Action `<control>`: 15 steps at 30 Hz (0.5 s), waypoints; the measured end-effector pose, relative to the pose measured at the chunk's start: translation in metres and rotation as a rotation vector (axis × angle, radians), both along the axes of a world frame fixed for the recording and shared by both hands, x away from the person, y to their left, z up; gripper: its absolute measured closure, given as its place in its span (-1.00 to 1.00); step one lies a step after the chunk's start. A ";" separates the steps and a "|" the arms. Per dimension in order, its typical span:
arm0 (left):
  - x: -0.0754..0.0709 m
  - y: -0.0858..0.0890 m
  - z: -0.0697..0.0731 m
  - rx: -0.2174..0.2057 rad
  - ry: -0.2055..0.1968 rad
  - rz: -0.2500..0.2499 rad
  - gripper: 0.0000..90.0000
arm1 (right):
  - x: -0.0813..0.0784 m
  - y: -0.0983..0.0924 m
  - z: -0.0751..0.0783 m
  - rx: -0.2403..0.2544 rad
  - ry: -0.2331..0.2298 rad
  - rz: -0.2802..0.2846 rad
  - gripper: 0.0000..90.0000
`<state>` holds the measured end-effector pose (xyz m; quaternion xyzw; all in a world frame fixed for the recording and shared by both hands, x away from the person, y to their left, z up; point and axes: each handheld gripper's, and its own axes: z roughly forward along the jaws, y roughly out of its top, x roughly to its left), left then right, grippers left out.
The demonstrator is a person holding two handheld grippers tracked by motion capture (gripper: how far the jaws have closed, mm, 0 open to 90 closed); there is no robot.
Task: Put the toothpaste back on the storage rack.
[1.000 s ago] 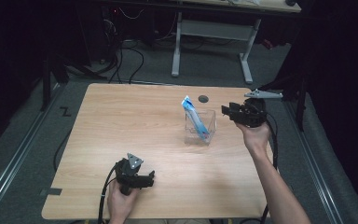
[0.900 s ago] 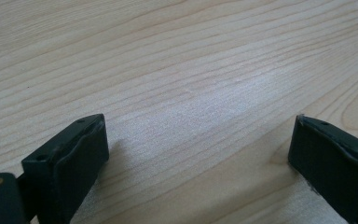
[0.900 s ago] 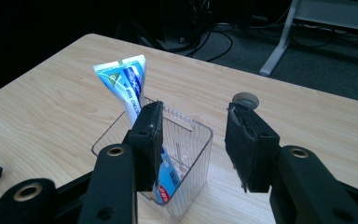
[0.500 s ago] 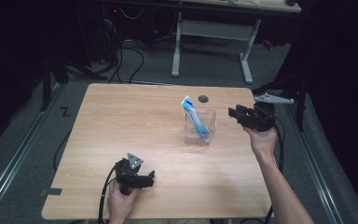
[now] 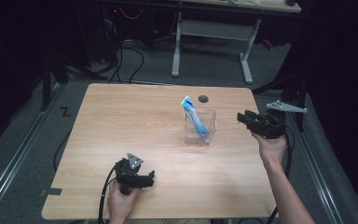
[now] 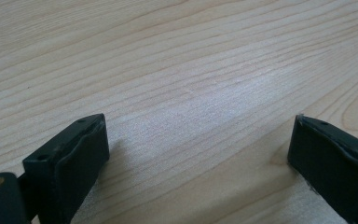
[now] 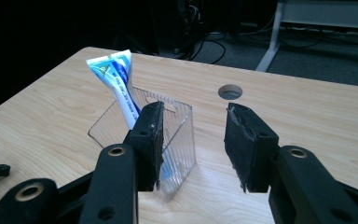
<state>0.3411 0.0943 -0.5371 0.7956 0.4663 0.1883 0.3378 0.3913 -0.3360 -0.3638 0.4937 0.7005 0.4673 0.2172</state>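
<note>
Dim lab, wooden table; floor cables, metal desk frame

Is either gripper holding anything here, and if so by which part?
Nothing is held. The right gripper has open, empty jaws, apart from the clear container with the toothpaste tube in it. The left gripper is open over bare table.

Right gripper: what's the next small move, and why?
Probably ease the right gripper a little farther from the clear box. Its jaws are open with nothing between them, and the toothpaste tube already stands inside, leaning on the wall.
</note>
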 end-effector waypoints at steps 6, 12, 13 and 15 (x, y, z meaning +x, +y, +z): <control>0.000 0.000 0.000 0.000 -0.001 0.001 -0.88 | -0.009 -0.009 0.001 0.005 -0.014 -0.013 0.30; 0.000 0.000 0.000 0.000 -0.001 0.001 -0.87 | -0.015 -0.018 0.000 0.011 -0.018 -0.024 0.29; 0.000 0.000 0.000 0.000 -0.001 0.001 -0.87 | -0.016 -0.020 -0.001 0.013 -0.020 -0.026 0.29; 0.000 0.000 0.000 -0.001 -0.001 0.002 -0.87 | -0.018 -0.022 -0.002 0.021 -0.019 -0.032 0.29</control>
